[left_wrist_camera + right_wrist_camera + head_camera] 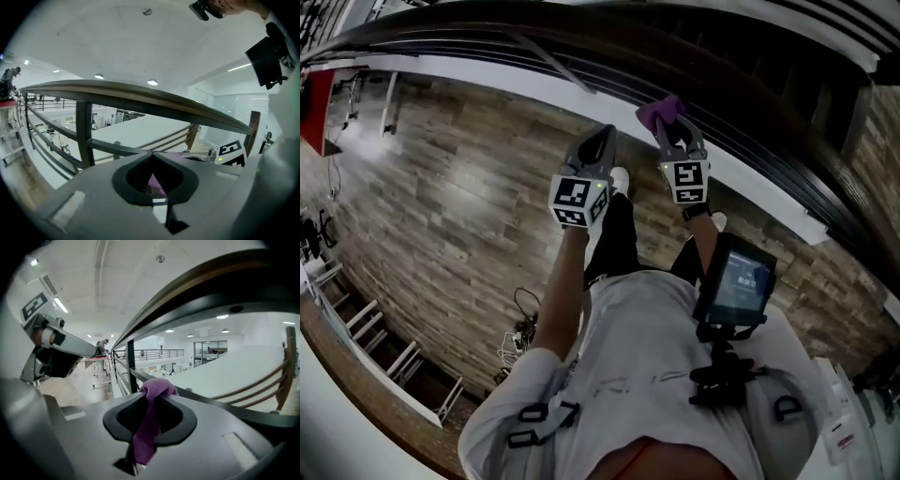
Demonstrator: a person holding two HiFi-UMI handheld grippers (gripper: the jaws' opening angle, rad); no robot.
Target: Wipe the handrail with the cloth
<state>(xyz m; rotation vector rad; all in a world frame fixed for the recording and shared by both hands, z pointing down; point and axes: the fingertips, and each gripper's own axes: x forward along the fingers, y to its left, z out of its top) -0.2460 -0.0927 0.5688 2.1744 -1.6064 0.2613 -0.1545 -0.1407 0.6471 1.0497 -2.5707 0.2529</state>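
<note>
Wood-plank flooring (441, 187) is spreading out under a person who is standing close against a balcony railing, with the dark handrail (487, 36) arcing across just ahead of both tools. The right gripper (672, 131) is clamping the purple cloth (659, 111). In the right gripper view a strip of it is running down between the closed jaws while a bunched wad is bulging past the tips. That loose wad is probably being left proud so that fabric, not metal, is what meets the wood. It is being held up just beside the handrail (211, 282), though whether it is touching yet cannot be told.

The left gripper (607, 133) is hanging beside the right one with its jaws drawn together. A purple sliver is showing in its opening, and whether that is pinched fabric or the cloth seen beyond is unclear. This gripper seems to be idling near the rail, perhaps ready to steady or take over the cloth.
</note>
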